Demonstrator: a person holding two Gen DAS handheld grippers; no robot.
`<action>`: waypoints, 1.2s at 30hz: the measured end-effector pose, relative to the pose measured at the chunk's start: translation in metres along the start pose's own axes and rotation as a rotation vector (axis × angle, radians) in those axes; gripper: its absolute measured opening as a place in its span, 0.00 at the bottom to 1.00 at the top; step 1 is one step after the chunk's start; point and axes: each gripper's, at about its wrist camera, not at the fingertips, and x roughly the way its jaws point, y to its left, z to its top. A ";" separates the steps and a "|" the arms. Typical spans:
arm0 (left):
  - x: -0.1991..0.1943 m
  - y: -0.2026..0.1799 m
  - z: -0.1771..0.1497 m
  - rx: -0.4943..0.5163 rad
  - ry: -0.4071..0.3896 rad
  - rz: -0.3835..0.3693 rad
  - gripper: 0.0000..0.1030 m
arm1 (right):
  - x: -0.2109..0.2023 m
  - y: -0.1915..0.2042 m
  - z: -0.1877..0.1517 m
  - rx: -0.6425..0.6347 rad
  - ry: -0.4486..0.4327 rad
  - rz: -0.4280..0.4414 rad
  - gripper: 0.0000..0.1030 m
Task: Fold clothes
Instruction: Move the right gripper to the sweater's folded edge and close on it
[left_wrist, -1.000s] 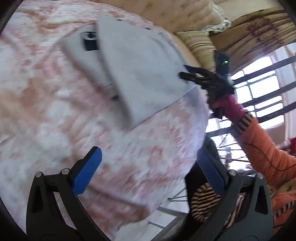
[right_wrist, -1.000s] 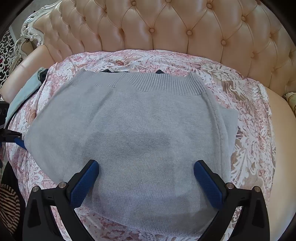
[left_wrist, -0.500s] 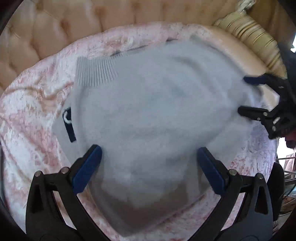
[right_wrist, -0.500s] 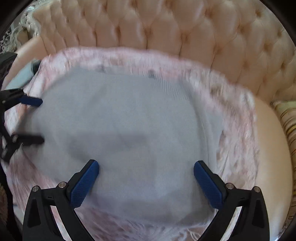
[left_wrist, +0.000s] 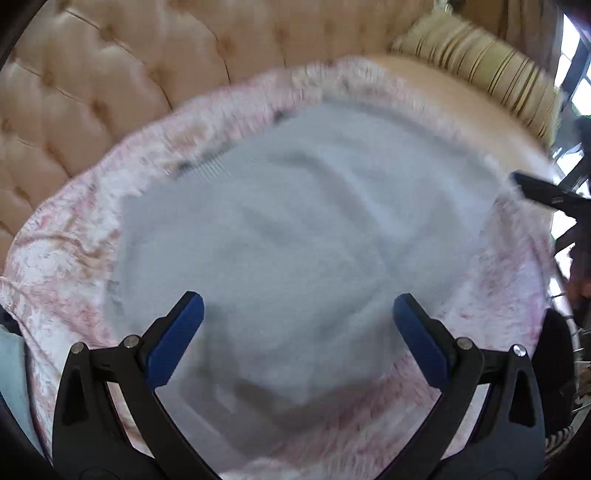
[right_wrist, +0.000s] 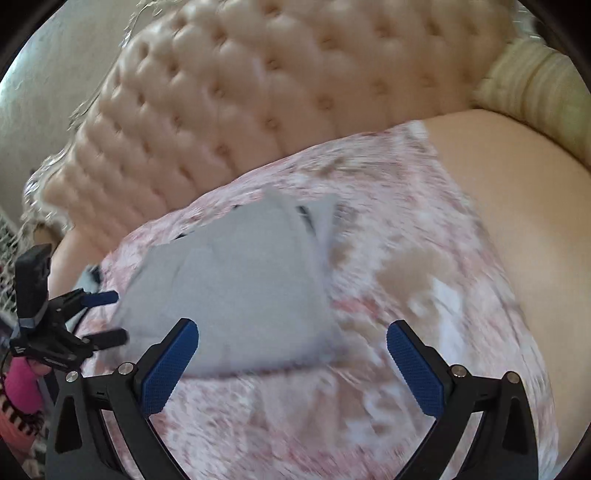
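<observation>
A folded grey knitted sweater (left_wrist: 295, 229) lies flat on the pink patterned blanket (left_wrist: 66, 266) that covers the sofa seat. My left gripper (left_wrist: 297, 314) hovers open over the sweater's near part with nothing between its blue pads. One finger (left_wrist: 535, 190) of the right gripper shows at the sweater's right edge. In the right wrist view the sweater (right_wrist: 236, 295) sits to the left, and my right gripper (right_wrist: 291, 332) is open and empty above the sweater's near right corner and the blanket (right_wrist: 406, 258). The left gripper (right_wrist: 110, 317) appears open at the sweater's left edge. Both views are blurred.
A tufted cream backrest (left_wrist: 110, 85) rises behind the blanket. A striped cushion (left_wrist: 480, 74) lies at the far right on the bare sofa seat (right_wrist: 517, 192). A light blue cloth (left_wrist: 11, 369) is at the left edge. A hand in a pink sleeve (right_wrist: 22, 384) holds the left gripper.
The left gripper swung in over the sweater, which now fills its view. The right gripper turned away rightward, so the sweater slid left in its view. Both stayed open.
</observation>
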 end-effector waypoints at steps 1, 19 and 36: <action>0.008 0.001 -0.001 -0.017 0.007 0.011 1.00 | -0.002 -0.001 -0.004 0.018 -0.012 0.001 1.00; 0.006 0.003 -0.008 -0.046 -0.030 0.016 1.00 | 0.025 -0.031 -0.011 0.320 -0.042 0.223 0.53; 0.007 0.005 -0.009 -0.048 -0.051 -0.003 1.00 | 0.054 -0.016 0.013 0.354 0.026 0.265 0.35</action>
